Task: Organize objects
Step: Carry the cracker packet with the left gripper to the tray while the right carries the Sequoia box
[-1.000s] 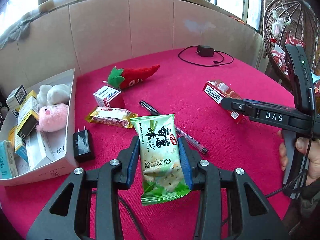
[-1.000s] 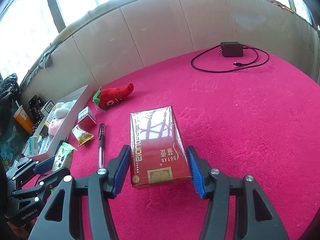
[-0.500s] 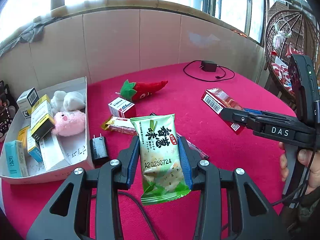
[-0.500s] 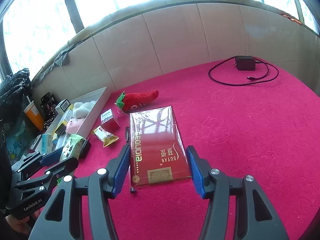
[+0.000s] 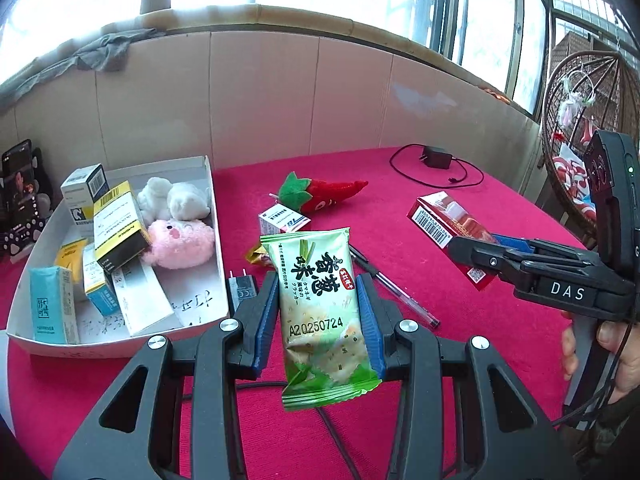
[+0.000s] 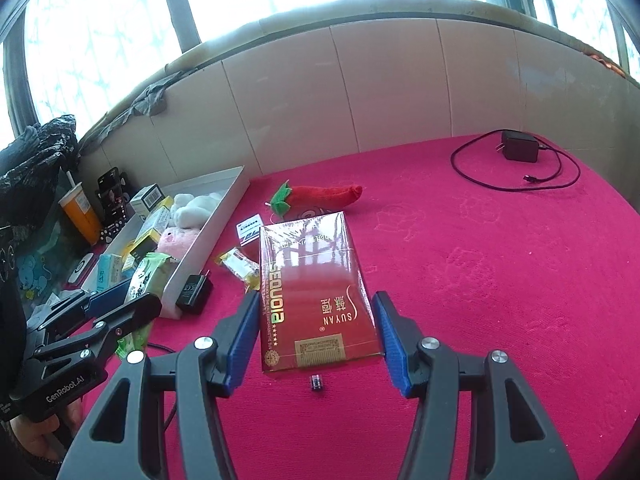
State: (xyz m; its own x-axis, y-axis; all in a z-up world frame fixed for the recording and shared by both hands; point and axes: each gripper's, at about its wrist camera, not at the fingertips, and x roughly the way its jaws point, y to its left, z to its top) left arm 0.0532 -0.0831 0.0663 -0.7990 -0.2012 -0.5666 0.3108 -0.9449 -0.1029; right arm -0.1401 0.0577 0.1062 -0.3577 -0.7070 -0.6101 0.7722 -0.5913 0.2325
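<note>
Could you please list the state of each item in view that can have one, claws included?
Left claw: shut on green cracker packet, held above the table.
Right claw: shut on red carton, lifted.
White box: open-topped, partly filled.
Pink plush: lying inside the white box.
Black plug: unplugged, beside the white box.
Pen: lying flat.
Charger with cable: unplugged, cable looped.

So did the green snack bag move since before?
Yes. The green snack bag, held in the left gripper, went left toward the white box and looks lifted; the black plug now sits right beside it.
</note>
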